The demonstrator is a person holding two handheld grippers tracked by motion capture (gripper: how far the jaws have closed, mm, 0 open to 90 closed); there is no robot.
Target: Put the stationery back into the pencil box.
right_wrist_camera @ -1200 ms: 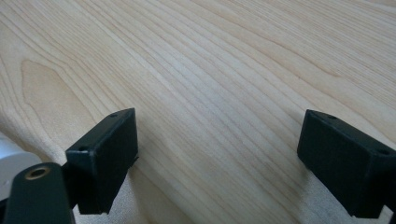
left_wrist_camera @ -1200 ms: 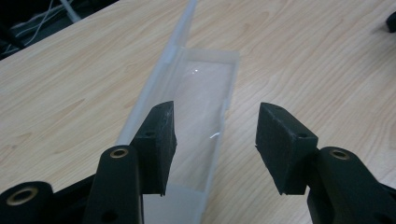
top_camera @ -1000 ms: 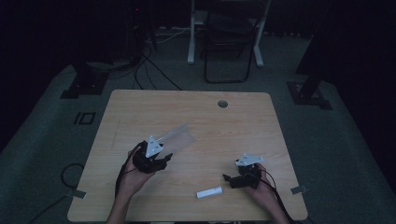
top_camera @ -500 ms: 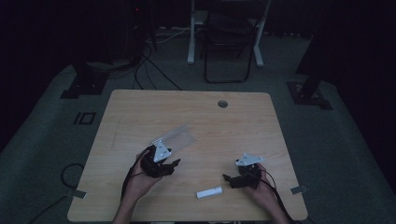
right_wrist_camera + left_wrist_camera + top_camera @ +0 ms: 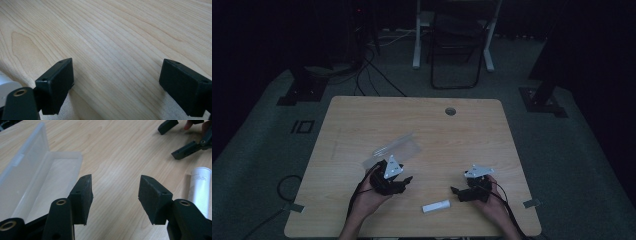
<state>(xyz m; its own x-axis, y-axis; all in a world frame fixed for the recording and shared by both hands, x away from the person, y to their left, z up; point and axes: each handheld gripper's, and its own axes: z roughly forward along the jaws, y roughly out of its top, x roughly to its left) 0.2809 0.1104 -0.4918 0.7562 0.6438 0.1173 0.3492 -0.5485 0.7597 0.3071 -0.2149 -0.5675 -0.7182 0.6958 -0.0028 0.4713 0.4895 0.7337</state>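
A clear plastic box [image 5: 394,148] lies open on the wooden table [image 5: 422,125], its lid raised; in the left gripper view the box [image 5: 37,177] is just left of my jaws. A white tube [image 5: 436,206] lies near the front edge, between the two hands, and the tube [image 5: 200,187] is at the right of the left gripper view. My left gripper [image 5: 403,181] [image 5: 116,187] is open over bare wood beside the box. My right gripper [image 5: 455,191] [image 5: 117,72] is open too, low over bare wood, with nothing between its jaws.
A round cable hole [image 5: 450,111] sits near the table's far edge. Beyond the table stand a chair [image 5: 457,45] and dark stands on the floor, with cables. The other gripper's jaws show at the top right of the left gripper view.
My left gripper has moved right and toward the front edge, away from the box's near end. The right gripper, the tube and the box have stayed put.
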